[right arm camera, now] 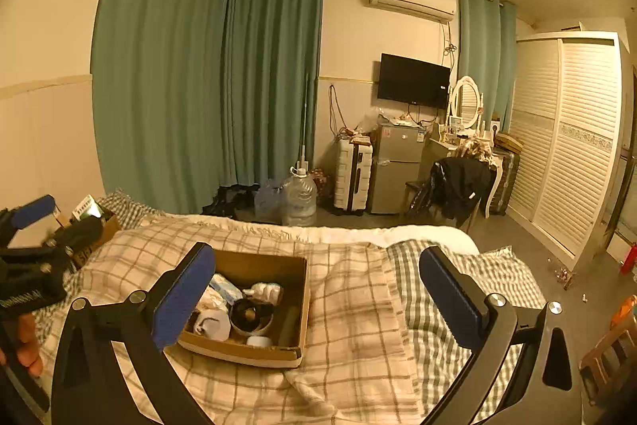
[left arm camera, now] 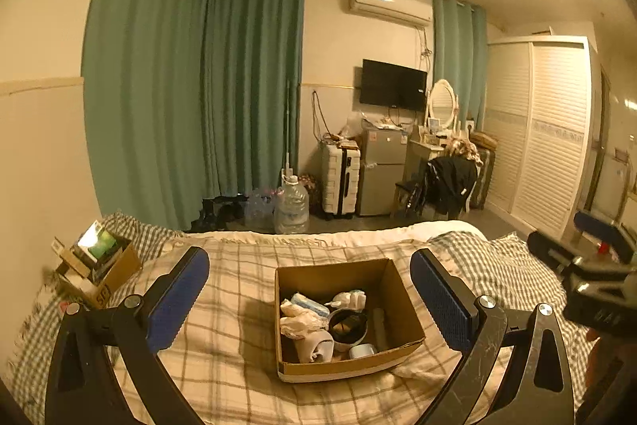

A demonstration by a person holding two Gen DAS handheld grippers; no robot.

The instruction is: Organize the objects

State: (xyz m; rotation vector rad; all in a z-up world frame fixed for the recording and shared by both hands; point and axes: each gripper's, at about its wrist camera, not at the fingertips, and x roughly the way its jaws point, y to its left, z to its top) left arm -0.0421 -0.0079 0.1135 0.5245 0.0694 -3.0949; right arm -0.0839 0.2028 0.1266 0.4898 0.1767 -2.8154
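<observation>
Both my grippers hover spread wide and empty over the bed.

My left gripper [left arm camera: 310, 299] frames the open brown cardboard box [left arm camera: 338, 279] of jumbled small items on the beige plaid blanket [left arm camera: 223, 325]; my right gripper [right arm camera: 318, 297] sits with that box by its left finger. A second cardboard box [left arm camera: 115, 267] rests at the bed's far left edge.

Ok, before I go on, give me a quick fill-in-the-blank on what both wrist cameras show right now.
1. The open cardboard box of small items sits on the ____.
2. Both the left gripper and the right gripper have their jaws ____.
3. A second, smaller box sits near the bed's far ____ corner.
4. The wall-mounted TV hangs above the small ____.

Missing words: bed; open; left; fridge
</observation>
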